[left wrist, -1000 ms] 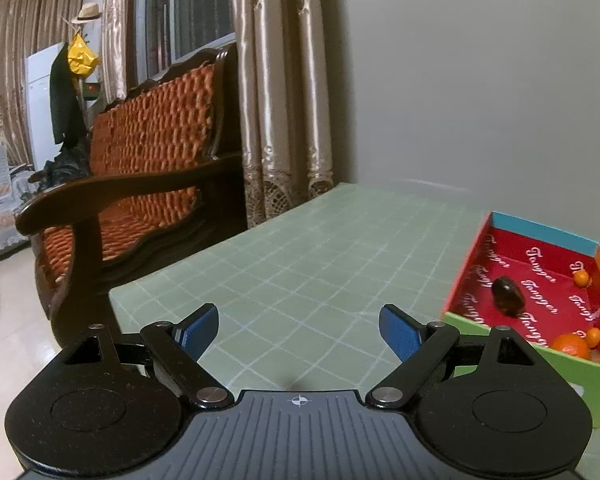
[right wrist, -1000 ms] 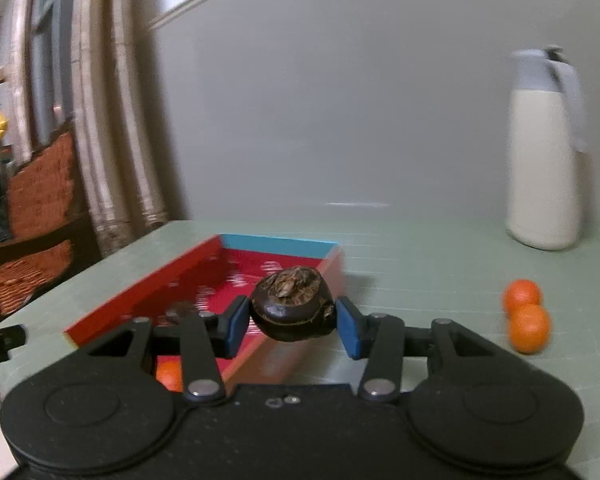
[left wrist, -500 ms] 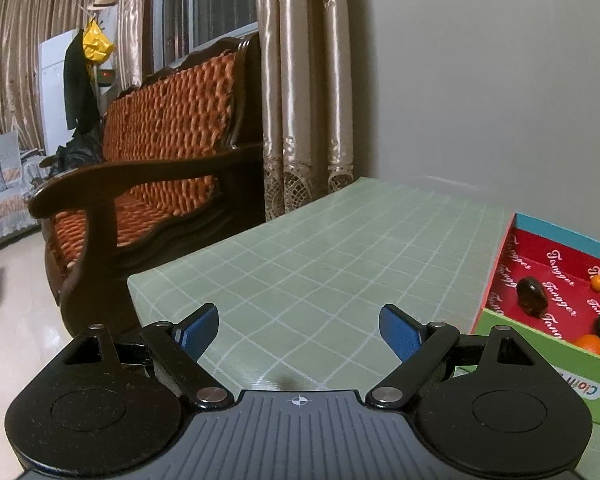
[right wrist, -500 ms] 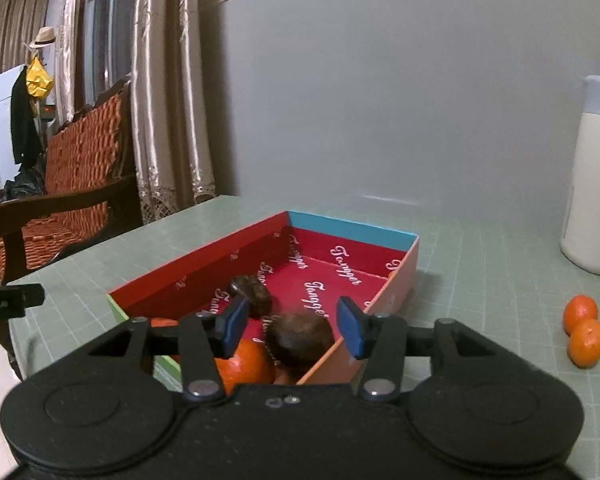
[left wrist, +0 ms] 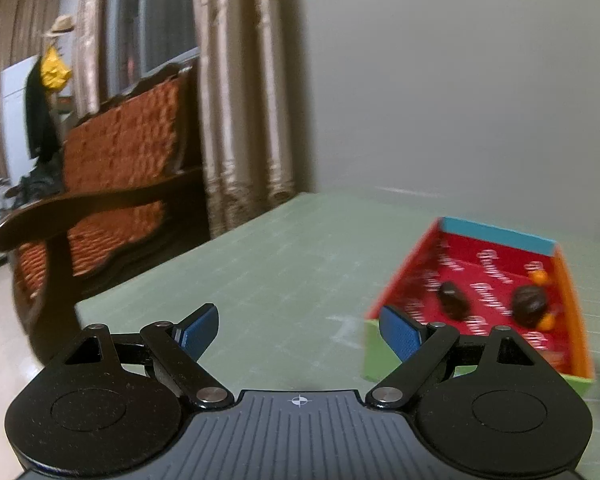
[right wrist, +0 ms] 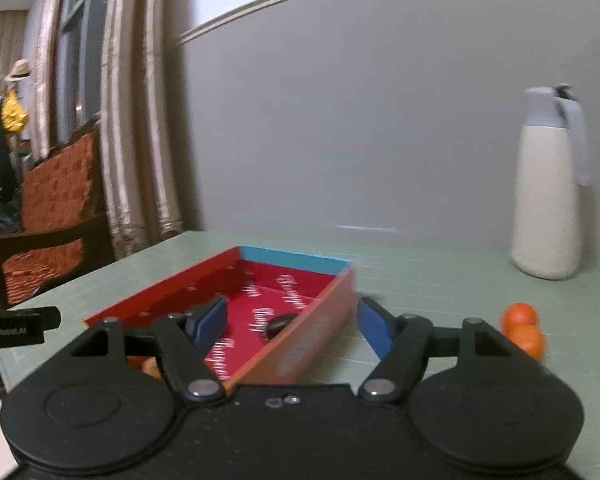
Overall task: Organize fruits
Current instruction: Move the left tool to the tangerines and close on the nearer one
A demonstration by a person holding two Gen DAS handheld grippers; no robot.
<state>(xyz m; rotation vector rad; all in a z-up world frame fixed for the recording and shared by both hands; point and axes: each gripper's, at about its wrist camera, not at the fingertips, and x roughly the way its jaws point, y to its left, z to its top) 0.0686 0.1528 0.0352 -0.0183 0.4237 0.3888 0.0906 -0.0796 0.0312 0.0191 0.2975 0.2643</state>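
Oranges sit on table just right of empty, wide-open right gripper; box lies ahead. Left gripper also open, empty. Risk: round fruit rolling away if nudged off-centre.

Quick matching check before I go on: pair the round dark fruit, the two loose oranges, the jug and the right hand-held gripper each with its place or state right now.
Things:
1. round dark fruit
2. loose oranges
3. jug
4. right hand-held gripper

Place or state:
A. open, holding nothing
B. standing on the table near the wall
C. inside the box
D. on the table outside the box

Pairs: 1-C, 2-D, 3-B, 4-A
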